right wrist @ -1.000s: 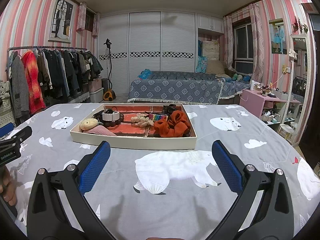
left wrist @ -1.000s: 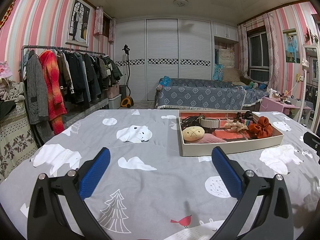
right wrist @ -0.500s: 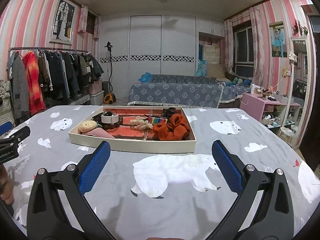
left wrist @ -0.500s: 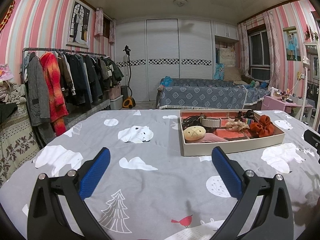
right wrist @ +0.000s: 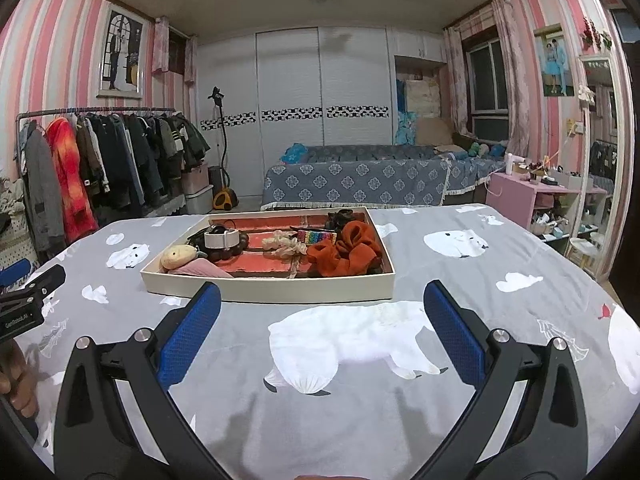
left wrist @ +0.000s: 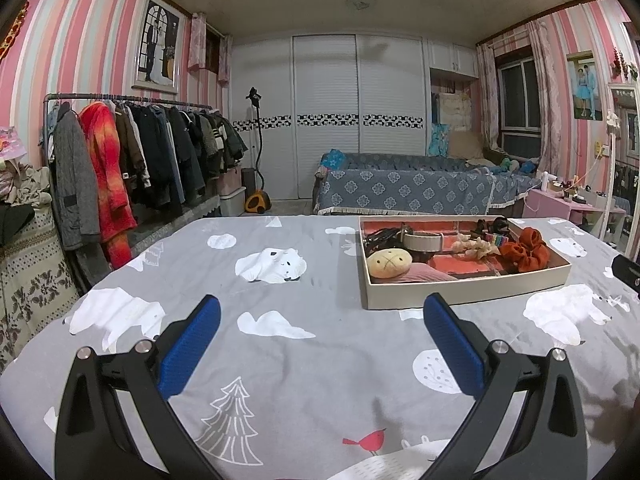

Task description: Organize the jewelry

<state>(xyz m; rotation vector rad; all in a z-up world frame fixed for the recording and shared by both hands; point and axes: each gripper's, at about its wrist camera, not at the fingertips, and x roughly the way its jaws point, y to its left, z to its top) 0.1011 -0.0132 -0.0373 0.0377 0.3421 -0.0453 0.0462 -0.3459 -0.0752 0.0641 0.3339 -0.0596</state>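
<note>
A shallow cream tray (right wrist: 280, 292) with a red lining sits on the grey bear-print cloth; it also shows in the left wrist view (left wrist: 460, 296). It holds an orange scrunchie (right wrist: 344, 254), a cream scrunchie (right wrist: 282, 243), a rainbow strip (right wrist: 316, 236), a white band (right wrist: 220, 238), dark beads and a yellow plush piece (right wrist: 178, 256). My right gripper (right wrist: 320, 312) is open and empty, just in front of the tray. My left gripper (left wrist: 320, 322) is open and empty, to the tray's left and nearer me.
The table cloth (left wrist: 280, 264) spreads wide to the left of the tray. A clothes rack (left wrist: 120, 160) stands at the left, a bed (right wrist: 360, 184) behind, a pink side table (right wrist: 524, 196) at the right.
Both views have shifted slightly; the tray sits a little higher and farther in the right wrist view. Both grippers stay open and empty.
</note>
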